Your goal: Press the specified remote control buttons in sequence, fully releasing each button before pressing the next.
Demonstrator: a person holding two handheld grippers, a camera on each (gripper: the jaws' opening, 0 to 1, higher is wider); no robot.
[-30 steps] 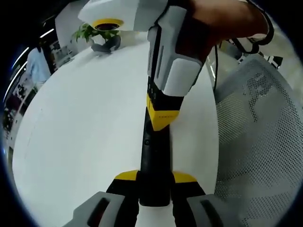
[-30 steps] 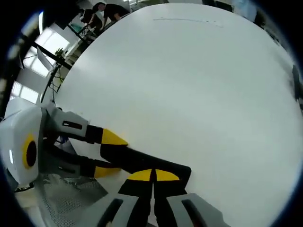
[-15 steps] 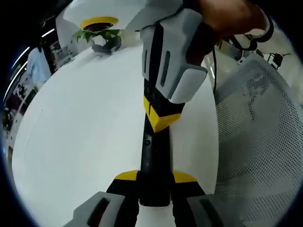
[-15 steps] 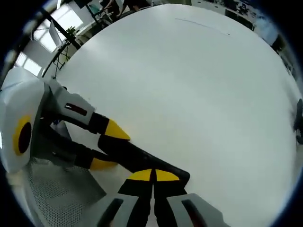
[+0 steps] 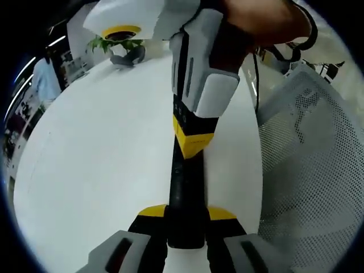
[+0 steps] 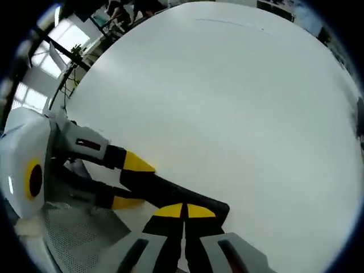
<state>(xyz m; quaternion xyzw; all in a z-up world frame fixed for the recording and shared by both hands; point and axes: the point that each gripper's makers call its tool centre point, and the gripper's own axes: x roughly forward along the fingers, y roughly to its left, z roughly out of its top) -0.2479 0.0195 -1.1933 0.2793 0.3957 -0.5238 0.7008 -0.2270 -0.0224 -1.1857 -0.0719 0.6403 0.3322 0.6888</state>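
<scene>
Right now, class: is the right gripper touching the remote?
Touching. In the left gripper view, the right gripper's shut yellow tips sit on the black remote, with no gap between them.

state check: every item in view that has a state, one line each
remote control: clamped at its near end between the left gripper's jaws, lying along the white table.
left gripper: shut on the remote.
right gripper: jaws closed together, tips down on the remote's top face.
potted plant: upright at the far table edge.
mesh chair: unoccupied beside the table.
</scene>
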